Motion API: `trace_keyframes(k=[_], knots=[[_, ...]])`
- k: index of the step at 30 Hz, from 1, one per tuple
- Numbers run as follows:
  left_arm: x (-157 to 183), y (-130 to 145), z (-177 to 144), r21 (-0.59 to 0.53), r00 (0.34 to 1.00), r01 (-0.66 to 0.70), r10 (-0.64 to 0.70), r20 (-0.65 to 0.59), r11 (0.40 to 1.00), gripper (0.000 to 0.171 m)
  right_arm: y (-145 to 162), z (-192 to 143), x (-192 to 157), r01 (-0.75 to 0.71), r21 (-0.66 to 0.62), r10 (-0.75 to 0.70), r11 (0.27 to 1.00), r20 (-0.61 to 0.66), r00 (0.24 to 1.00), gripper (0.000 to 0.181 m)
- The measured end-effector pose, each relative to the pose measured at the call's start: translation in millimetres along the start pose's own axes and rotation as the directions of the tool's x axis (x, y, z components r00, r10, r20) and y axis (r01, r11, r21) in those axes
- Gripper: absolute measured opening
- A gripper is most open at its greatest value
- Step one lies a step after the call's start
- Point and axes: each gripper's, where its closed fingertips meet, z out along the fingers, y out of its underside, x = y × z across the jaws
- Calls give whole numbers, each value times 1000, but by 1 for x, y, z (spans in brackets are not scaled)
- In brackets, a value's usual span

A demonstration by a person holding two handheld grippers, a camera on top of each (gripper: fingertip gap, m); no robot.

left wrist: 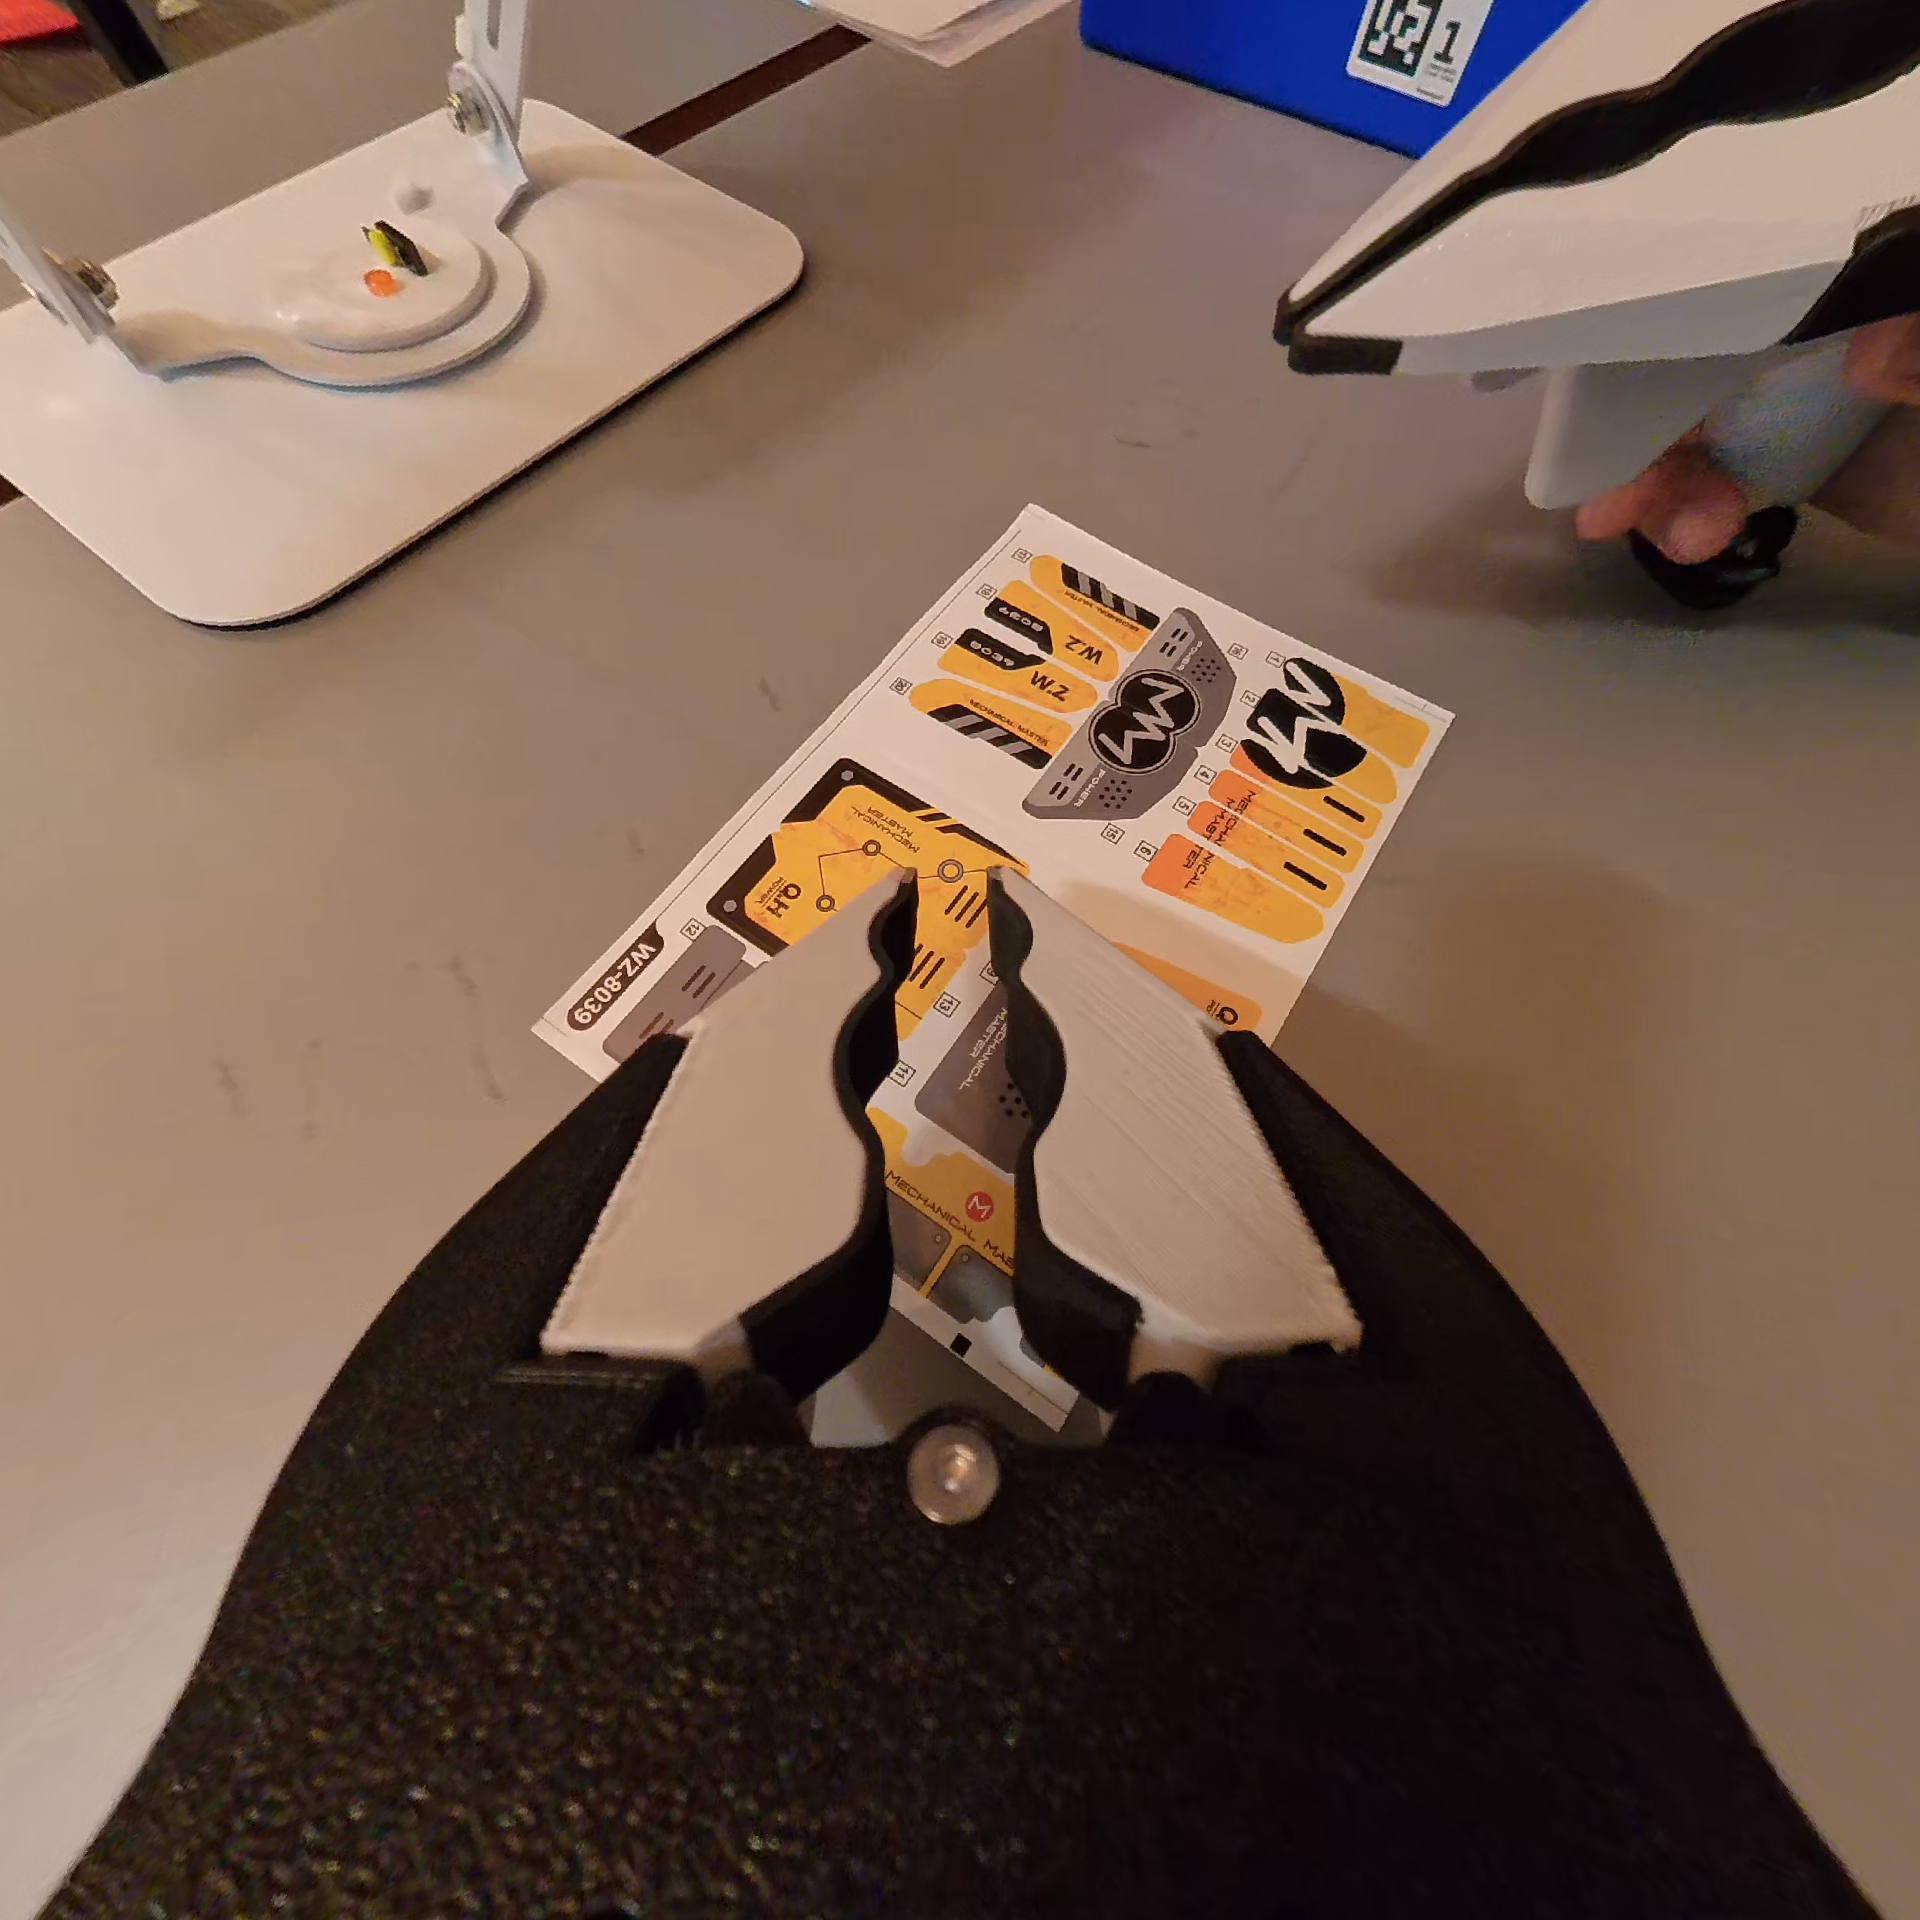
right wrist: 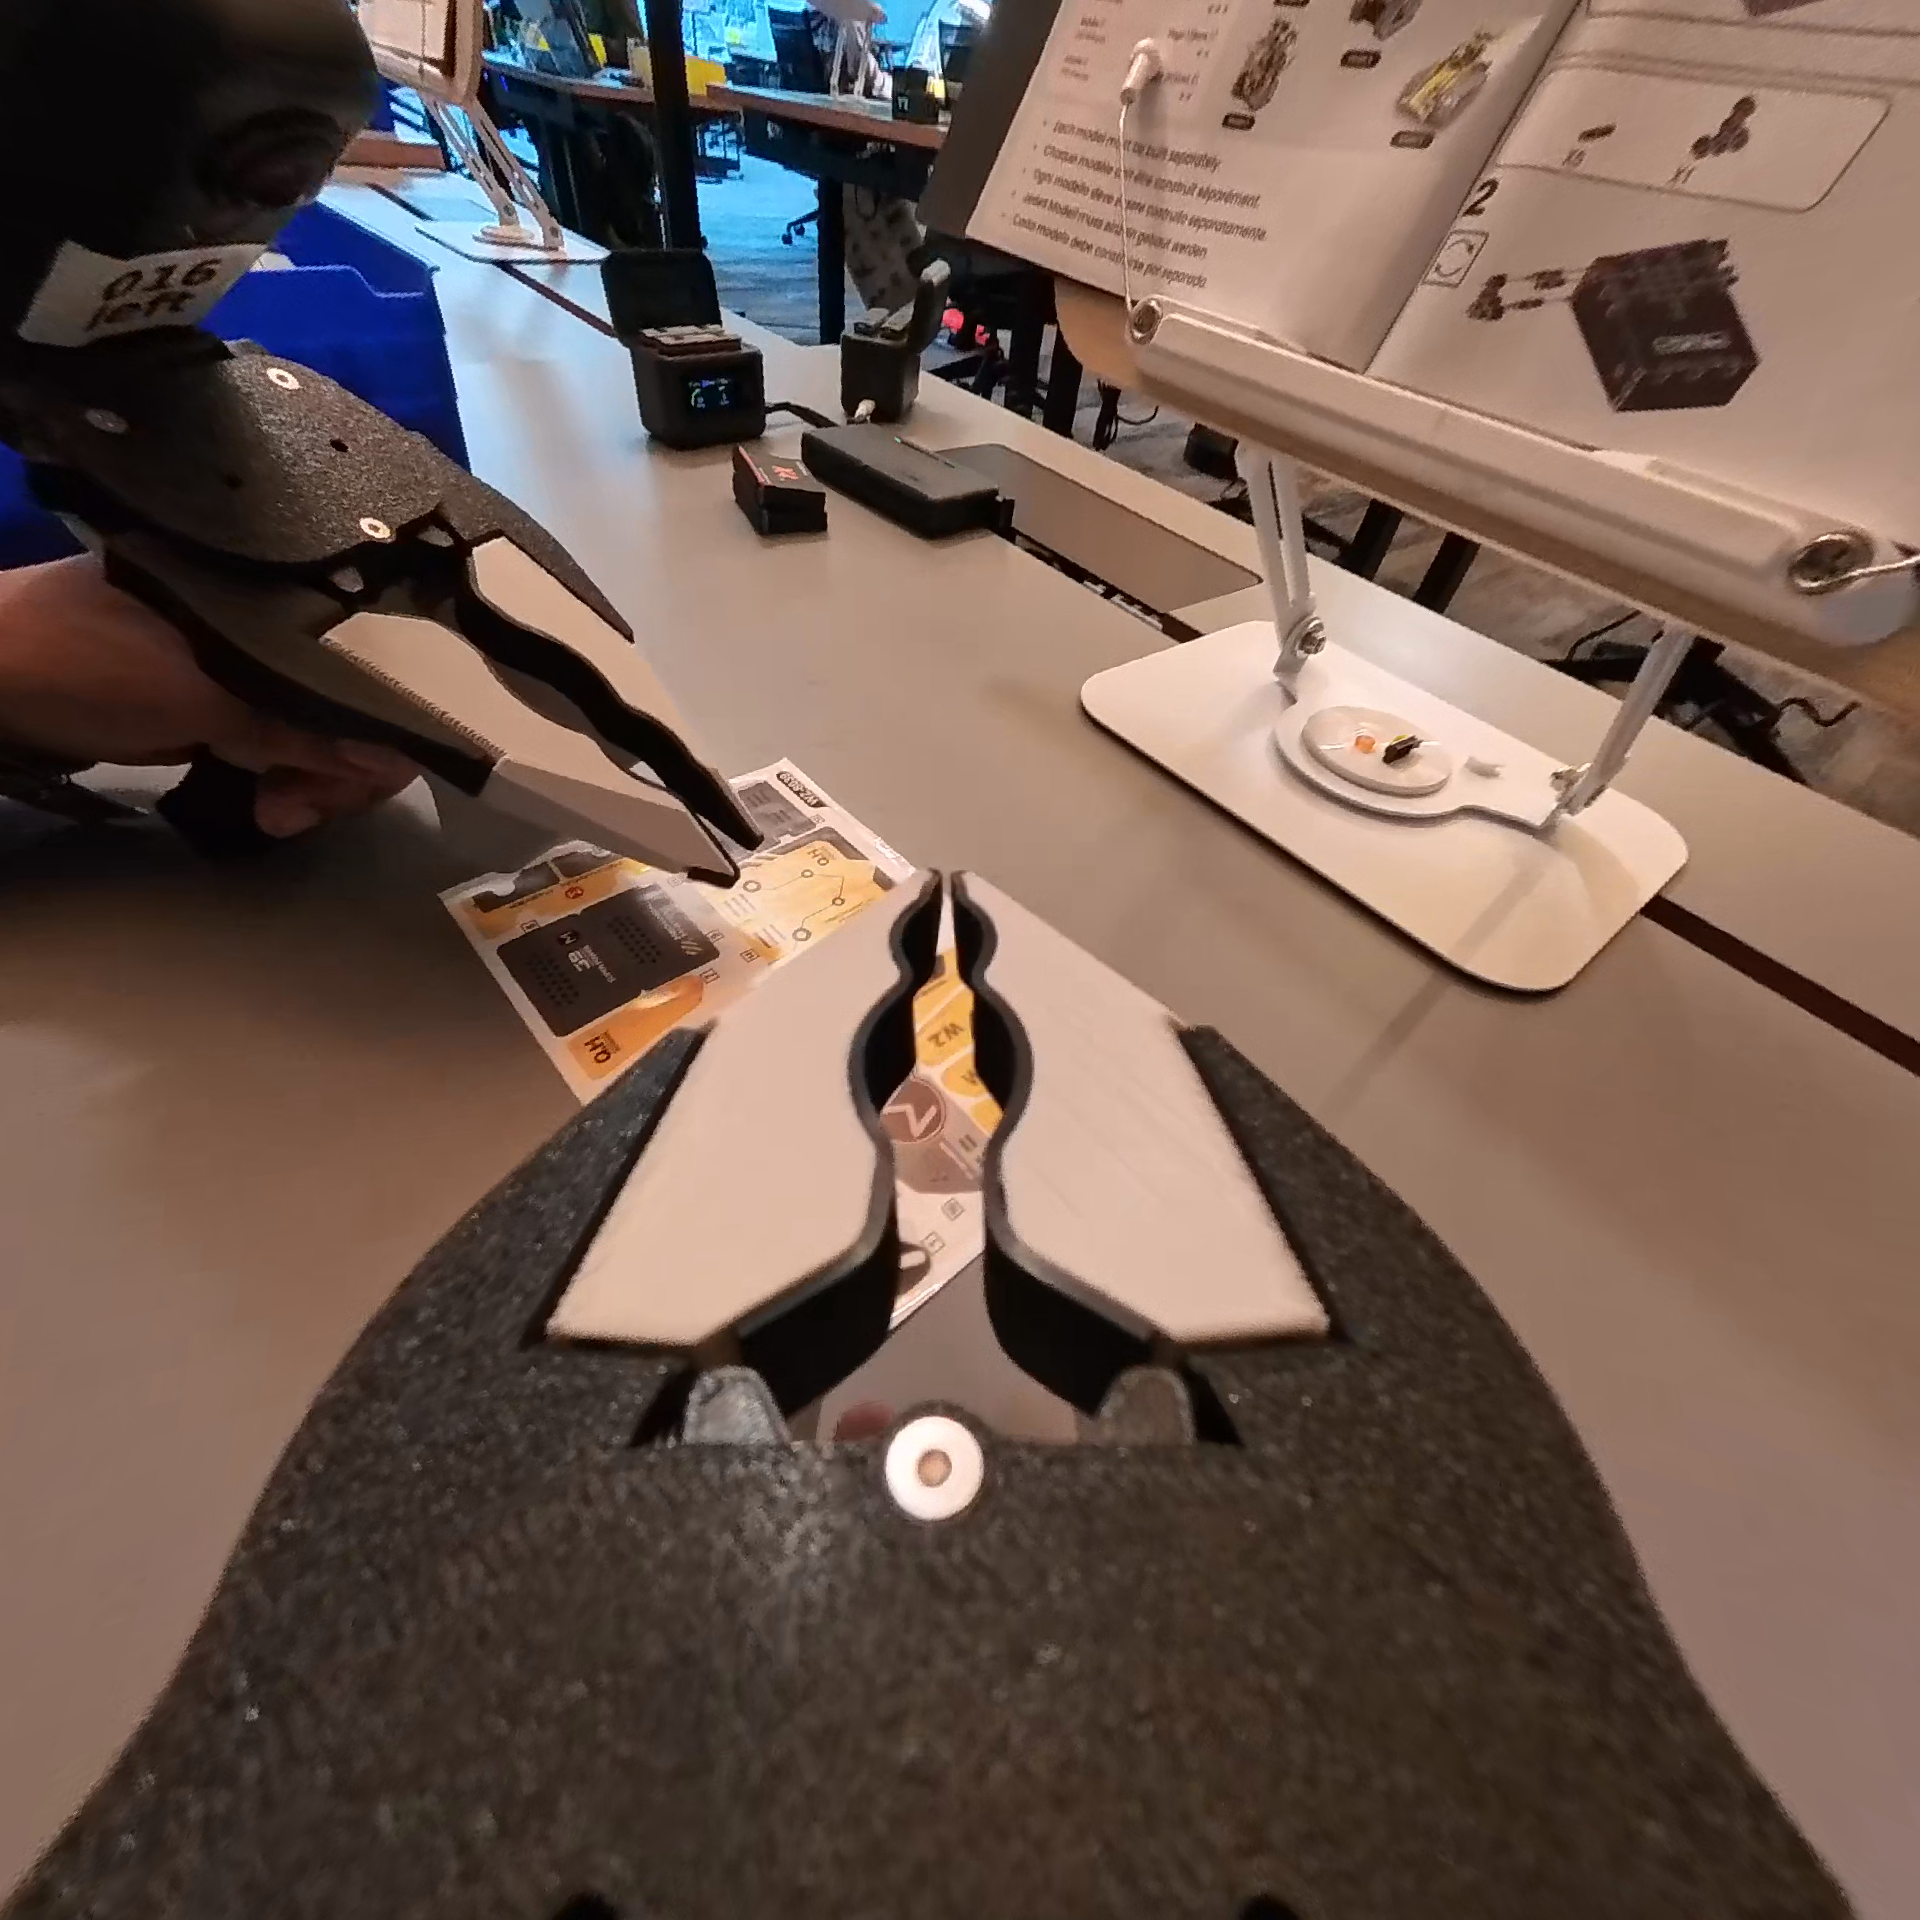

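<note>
A sticker sheet [left wrist: 1195, 748] with yellow, orange, grey and black decals lies flat on the grey table. My left gripper [left wrist: 948, 881] is open only a narrow gap, and its tips rest on the sheet's yellow panel. The right wrist view shows it [right wrist: 732, 857] slanting down onto the sheet [right wrist: 582, 935]. My right gripper [right wrist: 945, 878] is shut and empty, held over the other side of the sheet. In the left wrist view it [left wrist: 1294, 332] hovers above the table beyond the sheet's far right corner.
A white stand base [left wrist: 582, 416] sits at the far left, with small orange and yellow-black pieces [left wrist: 390, 255] on its disc. The stand holds an open instruction booklet [right wrist: 1299, 156]. A blue bin [left wrist: 1247, 62] stands behind. Black electronic devices [right wrist: 696, 374] lie farther back.
</note>
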Motion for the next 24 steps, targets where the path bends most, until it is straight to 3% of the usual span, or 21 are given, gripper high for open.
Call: trace_keyframes(k=[7,12,15,19,24], knots=[[-1,-4,-2,25,1000,-1,0,9,1000,13,-6,-2,2,17,45,-17,999,-3,1000,1],[-1,-8,-4,47,1000,19,-19,1,999,13,-9,-5,-17,7,52,-13,999,104,994,0],[-2,-9,-5,57,1000,28,-28,0,998,13,-12,-6,-32,168,53,-172,984,90,981,0],[-2,-11,-5,69,999,45,-44,-11,997,13,-15,-3,-63,477,52,-477,878,-10,879,0],[0,-12,-5,78,999,50,-49,-18,996,13,-12,-1,-102,640,44,-641,767,-6,768,0]])
